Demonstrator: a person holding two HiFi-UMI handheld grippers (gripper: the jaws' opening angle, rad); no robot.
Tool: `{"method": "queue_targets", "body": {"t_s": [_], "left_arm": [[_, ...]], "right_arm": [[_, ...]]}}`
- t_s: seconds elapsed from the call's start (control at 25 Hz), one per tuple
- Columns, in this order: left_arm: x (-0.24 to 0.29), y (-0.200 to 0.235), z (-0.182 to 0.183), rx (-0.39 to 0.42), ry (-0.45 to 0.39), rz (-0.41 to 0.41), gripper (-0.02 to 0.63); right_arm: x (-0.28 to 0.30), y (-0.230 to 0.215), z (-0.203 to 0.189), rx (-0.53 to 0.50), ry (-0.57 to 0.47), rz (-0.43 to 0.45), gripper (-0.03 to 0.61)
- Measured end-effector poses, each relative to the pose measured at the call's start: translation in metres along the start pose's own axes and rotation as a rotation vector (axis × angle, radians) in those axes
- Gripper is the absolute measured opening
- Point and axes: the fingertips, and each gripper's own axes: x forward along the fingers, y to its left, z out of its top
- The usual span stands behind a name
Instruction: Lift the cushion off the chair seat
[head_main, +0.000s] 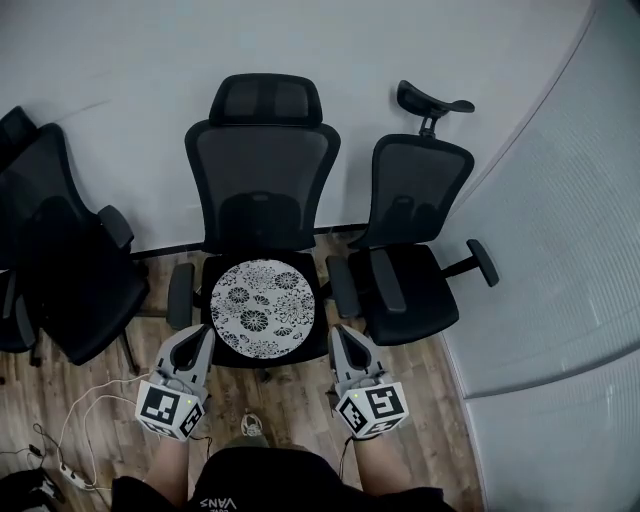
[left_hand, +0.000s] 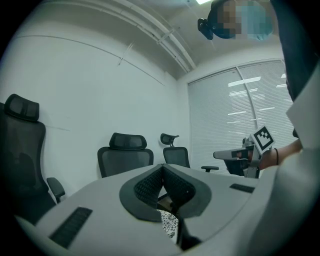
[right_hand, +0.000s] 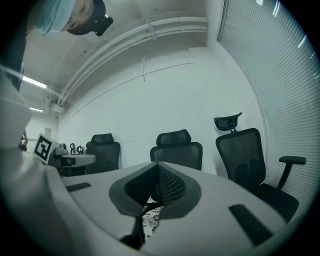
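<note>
A cable (head_main: 72, 432) is seen trailing over the wood floor at 8 o'clock of the person, below an office chair at the left (head_main: 62, 262), and a foot could be caught in it if a step is taken that way.

The left gripper (head_main: 204, 336) is held level at 7 o'clock of the round floral cushion (head_main: 263, 307). Its jaws are pressed together with nothing between them. The cushion lies flat on the seat of the middle office chair (head_main: 262, 165), untouched and not yet lifted. The right gripper (head_main: 338, 334) is held at the cushion's 5 o'clock, likewise closed and empty.

Several risks are judged from here. If the jaws are not spread before the rim is reached, the cushion is likely to be shoved toward the backrest at 12 o'clock rather than taken. If only a shallow bite is made on the thin rim, the cushion may sag, fold or slip free once raised. The armrests at 9 and 3 o'clock of the seat could be struck by either gripper on a wide approach, and the chair, probably on casters, could be rolled away by any push.

A third office chair (head_main: 418, 205) stands close by at 3 o'clock.
</note>
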Motion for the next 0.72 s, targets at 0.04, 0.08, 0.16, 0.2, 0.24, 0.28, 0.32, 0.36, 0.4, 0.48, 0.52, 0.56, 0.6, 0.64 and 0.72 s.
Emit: {"method": "queue_targets", "body": {"t_s": [0.04,0.08,0.16,0.2,0.24,0.28,0.32,0.36,0.4,0.48,0.52,0.56,0.6,0.64,0.72], "left_arm": [[0.003,0.004,0.000,0.001,0.001,-0.005,0.011],[0.006,0.008,0.000,0.003,0.002,-0.009,0.011],[0.013,0.015,0.000,0.003,0.002,-0.013,0.011],[0.017,0.016,0.000,0.001,0.003,-0.016,0.011],[0.020,0.016,-0.001,0.000,0.006,-0.020,0.011],[0.023,0.016,-0.002,0.000,0.010,-0.025,0.011],[0.026,0.015,-0.004,-0.001,0.015,-0.028,0.011],[0.030,0.016,-0.005,-0.002,0.019,-0.028,0.011],[0.034,0.016,-0.006,-0.004,0.022,-0.026,0.011],[0.042,0.020,-0.009,-0.009,0.026,-0.018,0.011],[0.046,0.022,-0.009,-0.012,0.029,-0.012,0.011],[0.050,0.025,-0.008,-0.015,0.031,-0.005,0.011],[0.055,0.027,-0.008,-0.018,0.032,0.003,0.011],[0.060,0.029,-0.008,-0.020,0.030,0.009,0.011],[0.071,0.033,-0.006,-0.022,0.023,0.021,0.011]], "right_arm": [[0.005,0.001,0.000,0.001,0.000,-0.003,0.015],[0.009,0.002,0.000,0.002,0.000,-0.006,0.015],[0.017,0.002,0.000,0.002,0.000,-0.007,0.015],[0.020,0.000,0.000,-0.001,0.003,-0.008,0.015],[0.023,-0.001,0.000,-0.002,0.006,-0.009,0.015],[0.025,-0.004,-0.001,-0.002,0.009,-0.010,0.015],[0.028,-0.007,-0.002,0.000,0.010,-0.010,0.015],[0.032,-0.009,-0.002,0.002,0.012,-0.007,0.015],[0.036,-0.012,-0.003,0.003,0.014,-0.003,0.015],[0.045,-0.016,-0.003,0.003,0.020,0.009,0.015],[0.051,-0.018,-0.003,0.003,0.023,0.016,0.015],[0.057,-0.020,-0.003,0.004,0.027,0.025,0.015],[0.063,-0.022,-0.003,0.005,0.031,0.034,0.015],[0.069,-0.025,-0.003,0.003,0.035,0.045,0.015],[0.081,-0.031,-0.002,-0.001,0.044,0.062,0.015]]}}
